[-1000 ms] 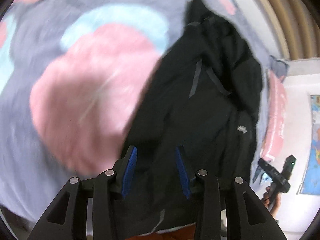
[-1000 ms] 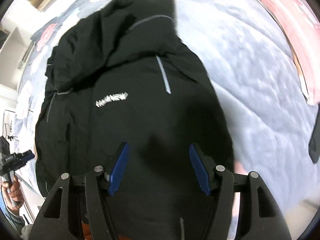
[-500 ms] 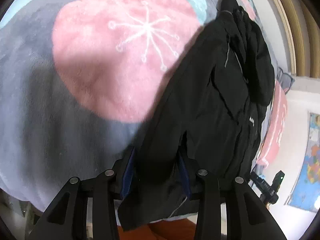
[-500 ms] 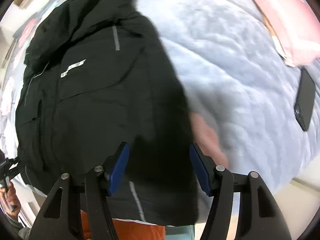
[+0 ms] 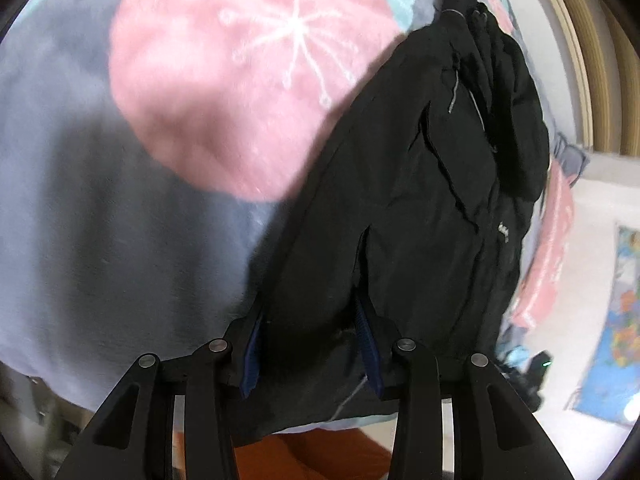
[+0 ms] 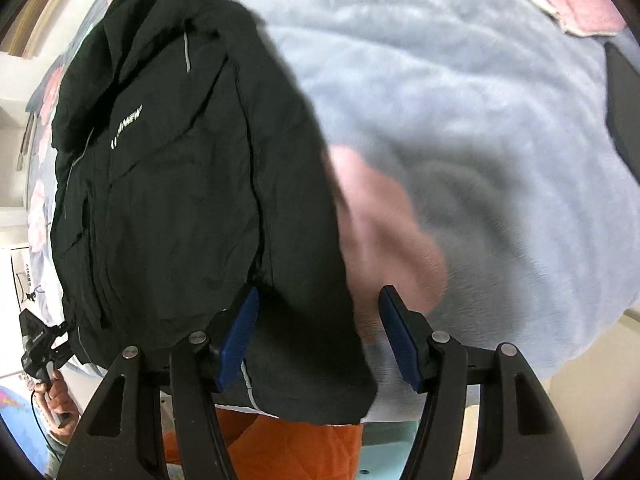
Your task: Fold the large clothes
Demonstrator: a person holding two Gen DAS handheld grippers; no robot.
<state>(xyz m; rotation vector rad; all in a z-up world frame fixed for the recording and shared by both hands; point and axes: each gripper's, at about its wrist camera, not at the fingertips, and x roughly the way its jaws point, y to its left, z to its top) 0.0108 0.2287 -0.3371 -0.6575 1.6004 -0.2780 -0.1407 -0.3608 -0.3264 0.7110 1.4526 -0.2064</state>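
Note:
A large black jacket (image 5: 420,208) with grey trim lies lengthwise on a grey fleece blanket (image 5: 100,220). In the left wrist view my left gripper (image 5: 312,340) straddles the jacket's near hem, cloth bunched between the blue pads and partly covering them; the jaws look partly closed on the fabric. In the right wrist view the jacket (image 6: 168,184) shows a white chest logo. My right gripper (image 6: 320,332) is open, its wide jaws around the jacket's near right hem corner, not pinching it.
The blanket has a big pink flower patch (image 5: 240,92) left of the jacket. A dark phone (image 6: 622,104) lies at the blanket's right edge. An orange garment (image 6: 280,440) shows below the bed edge. A pink pillow (image 6: 576,4) lies far right.
Both grippers dropped from above the jacket to its near hem. The left jaws went from open above the cloth to holding hem fabric between them. The right jaws stayed open.

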